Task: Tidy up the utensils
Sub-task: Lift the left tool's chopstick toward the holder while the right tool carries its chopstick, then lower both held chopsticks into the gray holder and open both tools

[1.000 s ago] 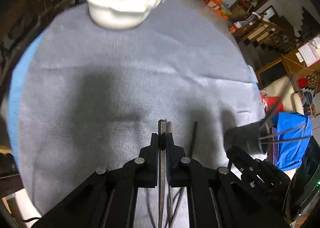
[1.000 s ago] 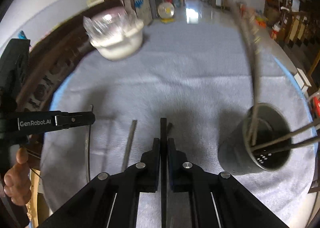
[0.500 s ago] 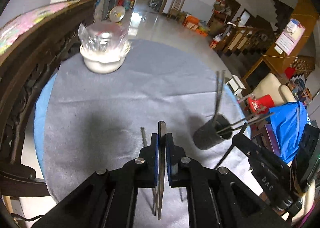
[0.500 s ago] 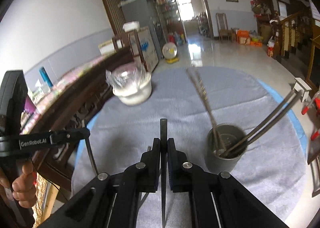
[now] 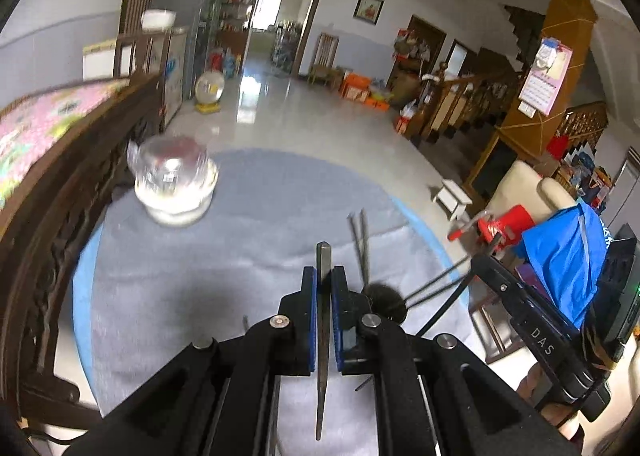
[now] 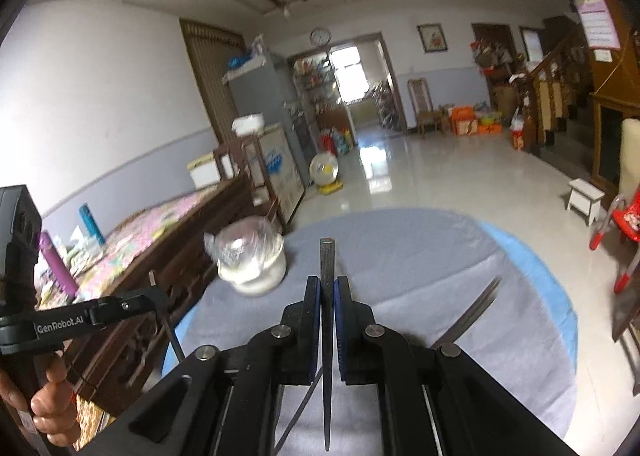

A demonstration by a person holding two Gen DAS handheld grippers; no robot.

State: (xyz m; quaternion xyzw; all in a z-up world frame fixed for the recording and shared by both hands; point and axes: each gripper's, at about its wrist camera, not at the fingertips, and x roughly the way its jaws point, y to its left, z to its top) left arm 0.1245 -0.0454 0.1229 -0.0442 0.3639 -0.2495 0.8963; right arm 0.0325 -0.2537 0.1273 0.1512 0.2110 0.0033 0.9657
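Observation:
My left gripper [image 5: 323, 274] is shut on a dark metal chopstick [image 5: 322, 332] that runs back between its jaws, held well above the grey cloth. My right gripper [image 6: 327, 284] is shut on another dark chopstick [image 6: 327, 344] in the same way. In the left wrist view a dark round holder [image 5: 384, 302] stands on the cloth just right of my left gripper, with several chopsticks [image 5: 359, 244] sticking out of it. In the right wrist view only the tops of those chopsticks [image 6: 472, 316] show. The right gripper also shows in the left wrist view [image 5: 490, 262], the left gripper in the right wrist view [image 6: 158, 298].
The round table [image 5: 256, 223] carries a grey cloth over blue. A white bowl with a clear plastic cover [image 5: 174, 183] stands at its far left, also in the right wrist view [image 6: 252, 260]. A dark carved wooden bench [image 5: 60, 183] borders the left. Loose chopsticks [image 5: 245, 322] lie on the cloth.
Both grippers have risen and tilted up from the table, each still holding its chopstick. The holder and bowl now look smaller and lower in view.

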